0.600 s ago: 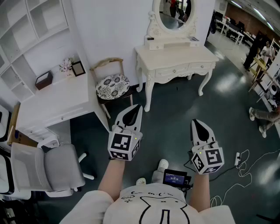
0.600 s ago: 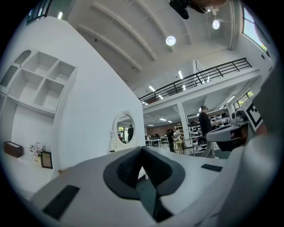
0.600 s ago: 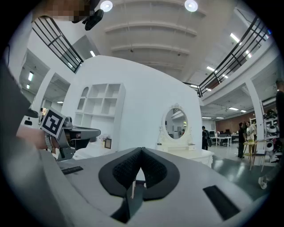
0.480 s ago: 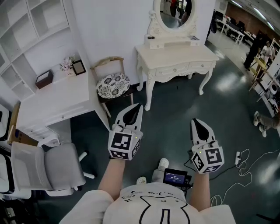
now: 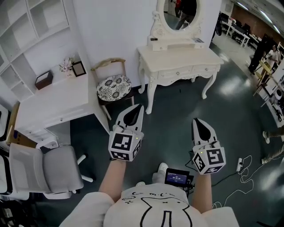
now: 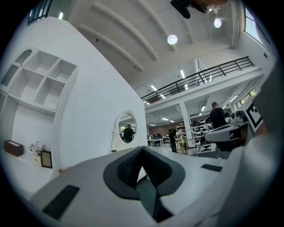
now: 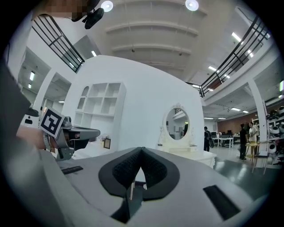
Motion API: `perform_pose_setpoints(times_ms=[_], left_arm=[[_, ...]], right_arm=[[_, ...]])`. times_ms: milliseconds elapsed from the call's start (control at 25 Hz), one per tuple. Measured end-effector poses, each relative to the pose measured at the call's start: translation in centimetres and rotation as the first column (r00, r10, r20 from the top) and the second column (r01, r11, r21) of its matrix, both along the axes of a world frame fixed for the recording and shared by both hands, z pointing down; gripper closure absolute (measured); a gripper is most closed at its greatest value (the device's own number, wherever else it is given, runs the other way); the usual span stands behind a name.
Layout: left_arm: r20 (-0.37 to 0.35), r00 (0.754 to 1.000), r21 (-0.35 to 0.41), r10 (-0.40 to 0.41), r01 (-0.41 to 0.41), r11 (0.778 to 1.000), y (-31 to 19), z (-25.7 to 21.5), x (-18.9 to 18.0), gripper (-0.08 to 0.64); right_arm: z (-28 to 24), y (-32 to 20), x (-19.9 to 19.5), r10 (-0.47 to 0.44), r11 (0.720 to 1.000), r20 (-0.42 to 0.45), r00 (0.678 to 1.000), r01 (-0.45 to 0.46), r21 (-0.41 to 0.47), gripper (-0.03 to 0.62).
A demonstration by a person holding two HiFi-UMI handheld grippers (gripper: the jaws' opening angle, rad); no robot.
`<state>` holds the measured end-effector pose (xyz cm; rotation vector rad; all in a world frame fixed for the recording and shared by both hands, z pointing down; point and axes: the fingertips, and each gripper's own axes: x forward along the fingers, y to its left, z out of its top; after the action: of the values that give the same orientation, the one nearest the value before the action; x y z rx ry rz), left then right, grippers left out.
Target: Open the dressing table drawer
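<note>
Approach step: left gripper [image 5: 138, 109] and right gripper [image 5: 196, 122] pressed together, empty, well short of upper-centre drawer [image 5: 177, 72]; next, close in, spread jaws.

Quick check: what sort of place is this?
Probably a mock bedroom corner inside a big open workshop: a cream dressing table with an oval mirror, a white desk with shelves, and work tables beyond.
</note>
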<state>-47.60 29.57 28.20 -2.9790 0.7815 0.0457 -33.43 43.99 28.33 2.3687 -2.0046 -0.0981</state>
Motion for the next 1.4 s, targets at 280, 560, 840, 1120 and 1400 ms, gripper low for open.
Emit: perform_pose_setpoints(times_ms=[280, 560, 840, 1120, 1400], left_arm=[[0.003, 1.0, -0.004, -0.025, 0.025, 1.0, -2.7, 0.2, 4.3, 0.545], [0.001, 0.999, -0.007, -0.048, 0.048, 0.999, -6.0, -0.1, 10.1, 0.545], [-0.017, 0.996, -0.017, -0.09, 0.089, 0.996, -8.1, 0.0, 15.1, 0.545], [-0.008, 0.995, -0.024, -0.103, 0.103, 0.994, -9.3, 0.9, 18.0, 0.545], [-0.002, 0.995, -0.034, -0.096, 0.096, 0.995, -11.8, 1.5, 20.9, 0.545]], right_arm=[[0.6, -3.0, 4.8, 0.01, 1.0, -0.014, 1.0, -0.01, -0.013, 0.58], [0.0, -7.1, 10.4, -0.032, 0.999, -0.011, 0.999, 0.032, -0.007, 0.58], [0.1, -9.8, 15.1, -0.089, 0.996, -0.017, 0.996, 0.089, -0.011, 0.58], [1.1, -11.6, 18.0, -0.107, 0.994, -0.008, 0.994, 0.107, -0.019, 0.58], [1.8, -13.9, 20.7, -0.101, 0.995, 0.006, 0.995, 0.101, -0.026, 0.58]])
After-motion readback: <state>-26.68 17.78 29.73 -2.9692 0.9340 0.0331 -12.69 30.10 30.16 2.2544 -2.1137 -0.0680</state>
